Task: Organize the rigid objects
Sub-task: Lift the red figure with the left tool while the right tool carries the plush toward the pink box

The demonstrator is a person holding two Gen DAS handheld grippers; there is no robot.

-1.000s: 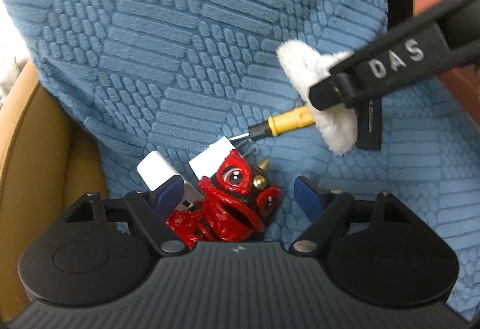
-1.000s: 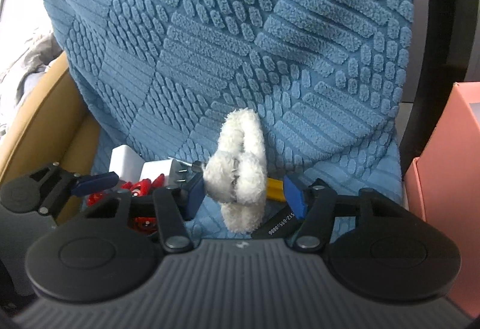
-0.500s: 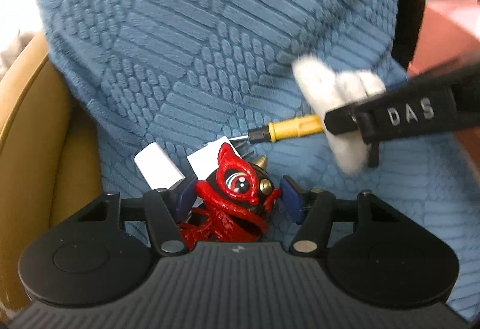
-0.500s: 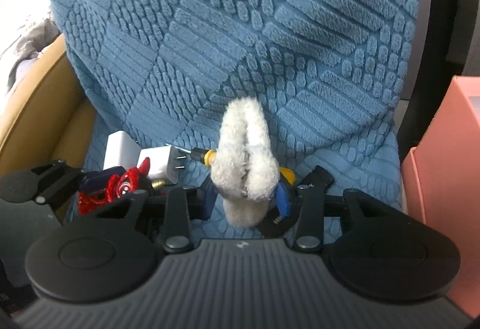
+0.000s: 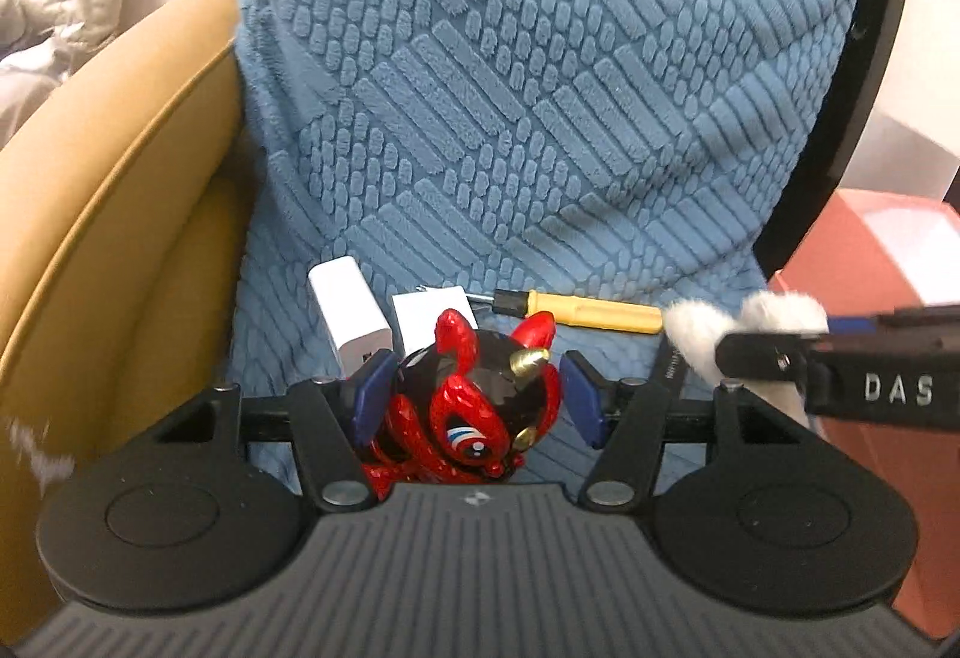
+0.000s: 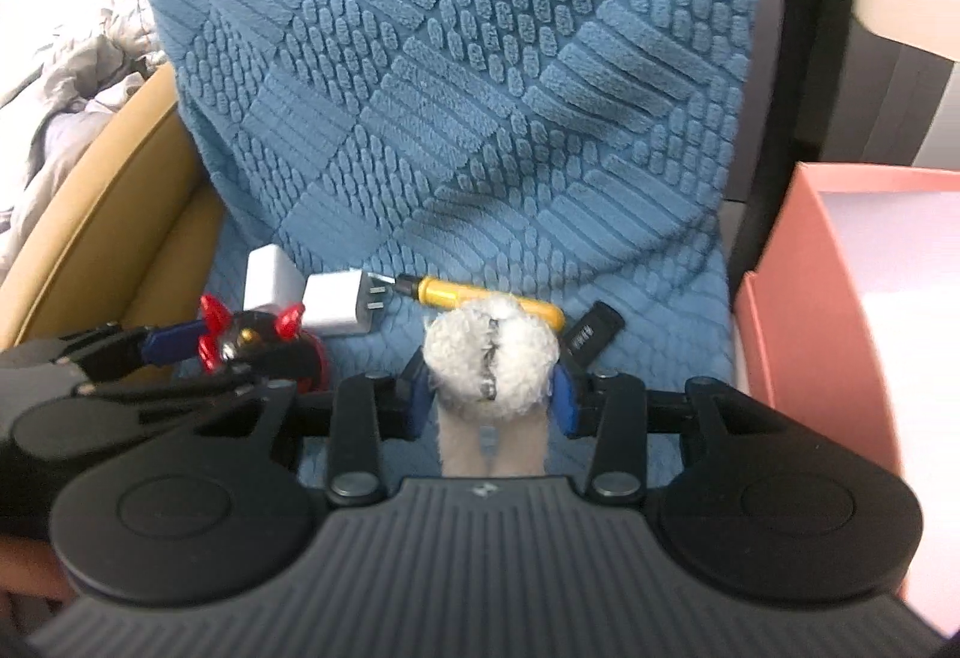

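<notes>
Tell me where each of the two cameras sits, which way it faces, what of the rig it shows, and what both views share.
Left wrist: on the left gripper, facing the blue cushioned chair seat; own fingers clamp the red figurine; right gripper enters at right.
Right wrist: on the right gripper, same direction; own fingers pinch the fluffy white item; left gripper at left; pink box at right.
Shared: figurine, two white chargers, yellow screwdriver.

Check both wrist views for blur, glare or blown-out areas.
Left wrist view: window area top left is blown out, the glossy red and black figurine shows small specular glints, the white fluffy item is slightly smeared. Right wrist view: pink box interior overexposed, edges bowed by fisheye.
</notes>
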